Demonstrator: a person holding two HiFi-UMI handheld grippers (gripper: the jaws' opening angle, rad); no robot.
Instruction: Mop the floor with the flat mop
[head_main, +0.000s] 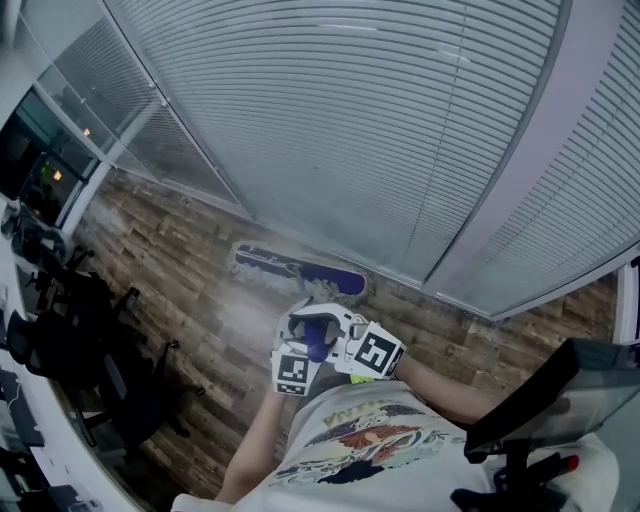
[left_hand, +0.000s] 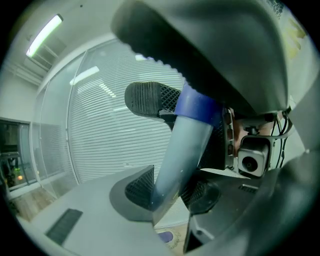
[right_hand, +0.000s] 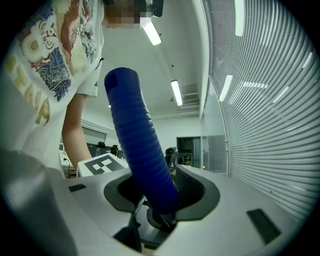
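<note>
The flat mop's blue head lies on the wooden floor, close to the foot of the blind-covered glass wall. Its handle rises towards me and ends in a blue ribbed grip. My right gripper is shut on that grip, which stands between its dark pads. Just below it, my left gripper is shut on the pale silvery pole. In the head view both grippers meet in front of my chest, the left gripper beside the right gripper. The right gripper's camera shows in the left gripper view.
The glass wall with blinds runs across the top of the head view. Dark office chairs and a white desk edge stand at the left. A dark angled panel on a stand is at the lower right.
</note>
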